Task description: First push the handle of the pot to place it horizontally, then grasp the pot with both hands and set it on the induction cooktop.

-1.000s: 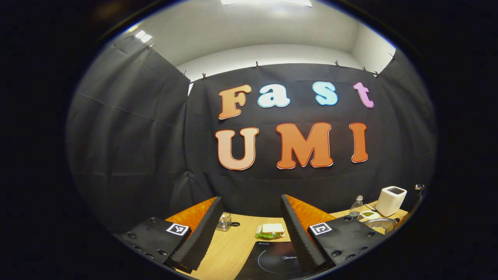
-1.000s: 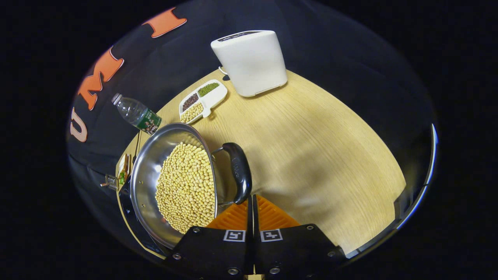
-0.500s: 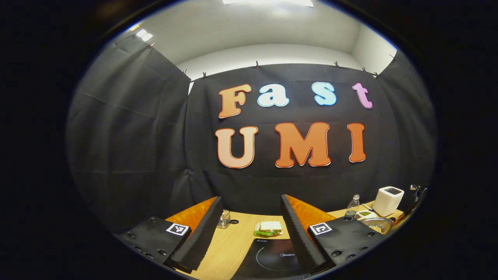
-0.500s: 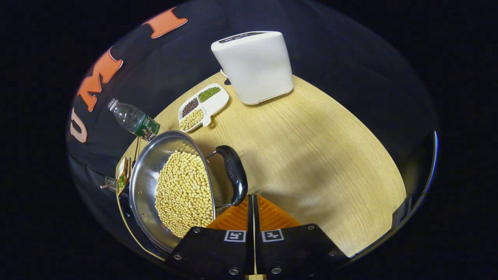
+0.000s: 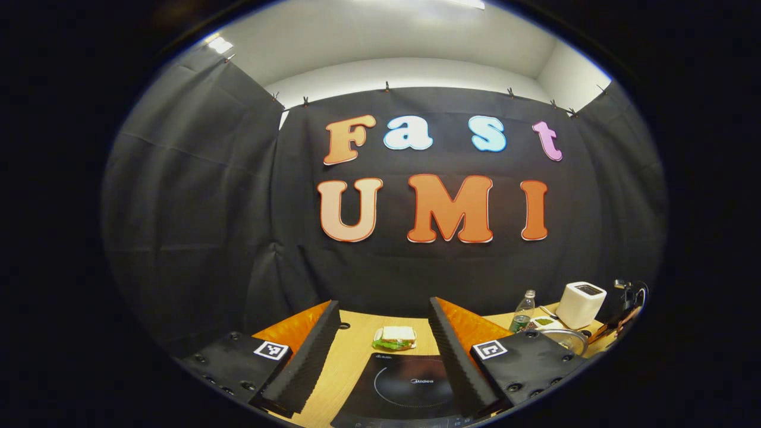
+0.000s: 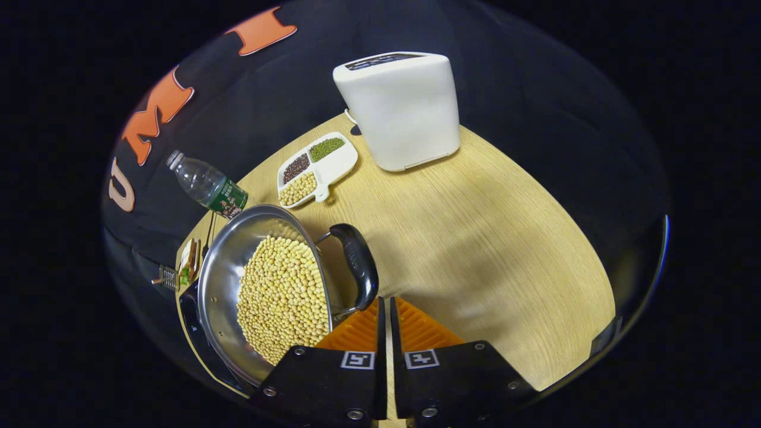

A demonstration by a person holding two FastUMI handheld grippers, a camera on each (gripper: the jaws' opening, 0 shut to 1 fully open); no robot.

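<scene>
- Black cloth walls enclose a pale wooden table point(image 6: 475, 238).
- Right gripper point(image 6: 385, 306): fingers drawn together with only a slit between them, their tips just beside the pot's black handle point(image 6: 359, 264), gripping nothing.
- Left of that claw sits the steel pot point(image 6: 223, 285), full of soybeans point(image 6: 279, 297).
- Beyond it stand a divided bean dish point(image 6: 318, 169), a water bottle point(image 6: 208, 187) and a white toaster point(image 6: 404, 110).
- Left gripper point(image 5: 383, 309): fingers spread wide above the induction cooktop point(image 5: 404, 389), a sandwich point(image 5: 393, 337) just past it.

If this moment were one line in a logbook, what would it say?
right gripper: shut, at black pot handle | steel pot of yellow beans: on wooden table | left gripper: open over black induction cooktop
</scene>
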